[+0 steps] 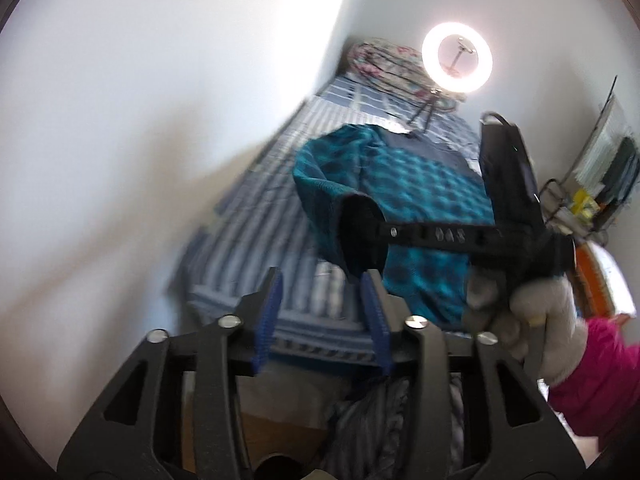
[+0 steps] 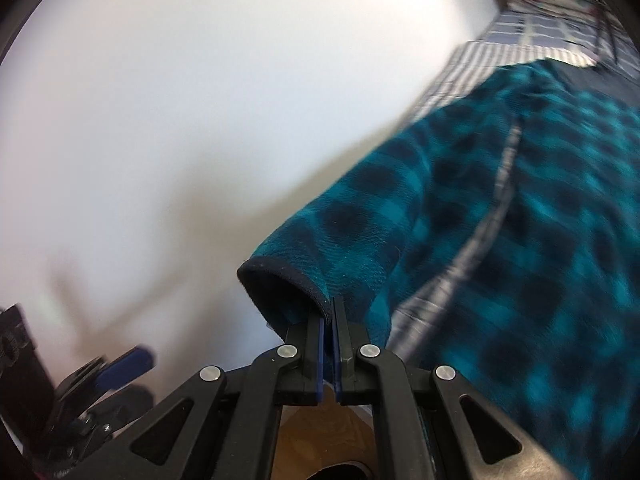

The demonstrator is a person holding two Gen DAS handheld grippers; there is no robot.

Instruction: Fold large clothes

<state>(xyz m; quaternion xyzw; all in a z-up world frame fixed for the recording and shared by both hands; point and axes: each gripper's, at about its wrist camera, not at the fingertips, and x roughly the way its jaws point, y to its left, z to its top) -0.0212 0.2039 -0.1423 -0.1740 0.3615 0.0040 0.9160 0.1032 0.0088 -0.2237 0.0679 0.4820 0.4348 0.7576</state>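
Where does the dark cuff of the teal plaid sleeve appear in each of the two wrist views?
Left wrist view: the dark cuff is at the centre, lifted above the striped bed cover, pinched by the right tongs.
Right wrist view: the cuff is at lower centre, clamped in the same tongs.
Shared landmark: the teal plaid garment beside the white wall.

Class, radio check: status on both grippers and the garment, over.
Right gripper shut on teal plaid fleece's cuff. Left gripper open, empty. Fleece on striped bed. Nothing obstructing.
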